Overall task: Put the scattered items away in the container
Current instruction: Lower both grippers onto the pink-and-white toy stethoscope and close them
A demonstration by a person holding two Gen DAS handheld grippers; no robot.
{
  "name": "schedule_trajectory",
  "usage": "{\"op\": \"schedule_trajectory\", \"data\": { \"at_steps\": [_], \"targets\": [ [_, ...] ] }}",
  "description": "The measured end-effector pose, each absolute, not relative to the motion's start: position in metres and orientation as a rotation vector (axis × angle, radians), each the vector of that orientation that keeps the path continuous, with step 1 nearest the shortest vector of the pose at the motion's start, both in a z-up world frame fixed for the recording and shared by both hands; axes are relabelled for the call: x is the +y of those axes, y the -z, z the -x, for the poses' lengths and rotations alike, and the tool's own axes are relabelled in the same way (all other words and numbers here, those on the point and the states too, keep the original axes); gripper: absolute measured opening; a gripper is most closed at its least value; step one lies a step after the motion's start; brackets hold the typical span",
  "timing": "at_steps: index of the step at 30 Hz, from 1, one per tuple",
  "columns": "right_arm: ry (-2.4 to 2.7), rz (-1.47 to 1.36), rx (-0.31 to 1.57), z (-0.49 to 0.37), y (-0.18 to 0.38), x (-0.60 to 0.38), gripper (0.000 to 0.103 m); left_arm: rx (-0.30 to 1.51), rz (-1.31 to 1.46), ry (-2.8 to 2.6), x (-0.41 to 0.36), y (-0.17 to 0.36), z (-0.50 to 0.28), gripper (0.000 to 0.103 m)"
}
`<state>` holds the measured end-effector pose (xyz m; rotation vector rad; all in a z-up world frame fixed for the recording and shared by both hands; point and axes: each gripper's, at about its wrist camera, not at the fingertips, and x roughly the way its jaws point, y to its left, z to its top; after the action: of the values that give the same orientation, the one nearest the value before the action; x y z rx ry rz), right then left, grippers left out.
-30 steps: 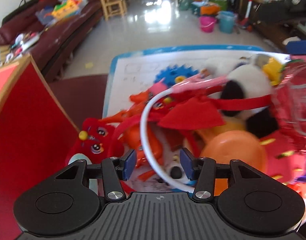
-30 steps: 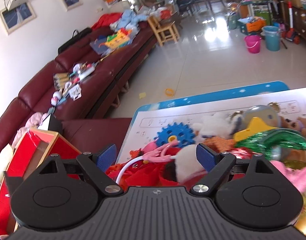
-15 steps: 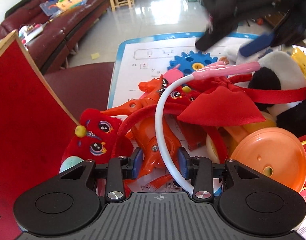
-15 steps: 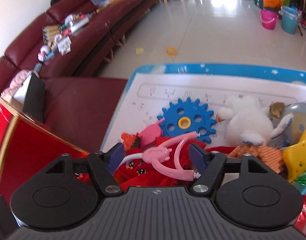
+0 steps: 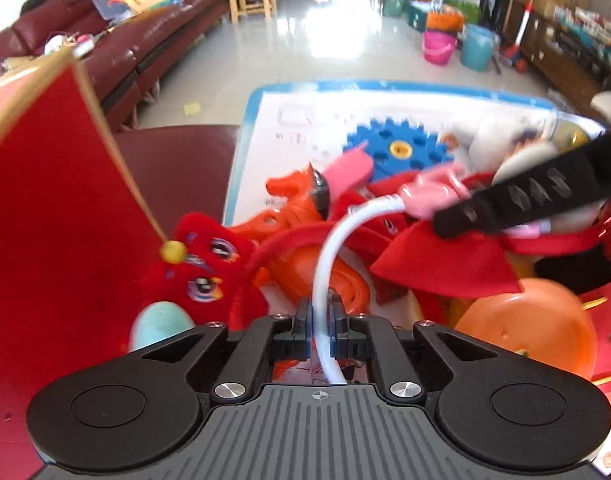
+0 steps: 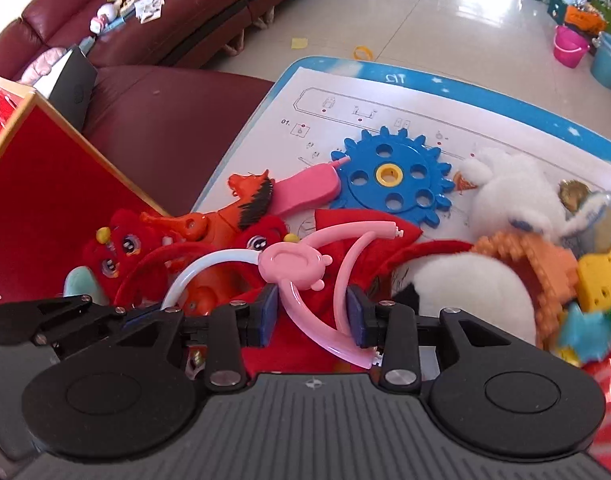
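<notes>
Jaws of the left gripper [image 5: 320, 322] were clamped tight on the white tube [image 5: 329, 248] of the toy stethoscope [image 6: 291, 258]; the right gripper [image 6: 311, 314] was kept spread around its pink arms, over the red box [image 5: 57, 184] side.

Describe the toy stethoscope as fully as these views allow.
The toy stethoscope looks like glossy plastic: a pink oval hub, two curved pink ear arms and a white tube. It lies on top of the toy pile, over red cloth and an orange horse. The left gripper is shut on the tube. The right gripper straddles both pink arms, jaws apart, with a small gap on each side.
</notes>
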<state>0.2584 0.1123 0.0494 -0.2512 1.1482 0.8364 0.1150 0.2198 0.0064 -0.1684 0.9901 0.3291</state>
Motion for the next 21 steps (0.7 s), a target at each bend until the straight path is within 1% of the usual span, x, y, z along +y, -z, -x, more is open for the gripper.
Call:
{"op": "schedule_trajectory", "data": {
  "at_steps": [4,7,11,16,20,21],
  "targets": [
    [-0.882,0.241,1.148,-0.238,-0.059,0.099,0.040,0.964,0.154,-0.342,0.224,-0.017,-0.107,0.005],
    [-0.882,0.249,1.147,-0.223,-0.058,0.091,0.029,0.973,0.149,-0.342,0.224,-0.016,-0.107,0.005],
    [-0.893,0.270,1.111,-0.216,-0.061,0.083,0.029,0.952,0.125,-0.320,0.223,-0.020,-0.108,0.004],
    [-0.921,0.284,1.016,-0.220,-0.077,0.081,0.033,0.908,0.107,-0.297,0.224,-0.024,-0.110,0.004],
    [-0.943,0.329,0.972,-0.225,-0.076,0.094,0.046,0.892,0.074,-0.277,0.218,-0.027,-0.114,0.003],
    [-0.945,0.356,0.964,-0.226,-0.073,0.099,0.046,0.890,0.071,-0.269,0.217,-0.028,-0.115,0.003]
  ]
}}
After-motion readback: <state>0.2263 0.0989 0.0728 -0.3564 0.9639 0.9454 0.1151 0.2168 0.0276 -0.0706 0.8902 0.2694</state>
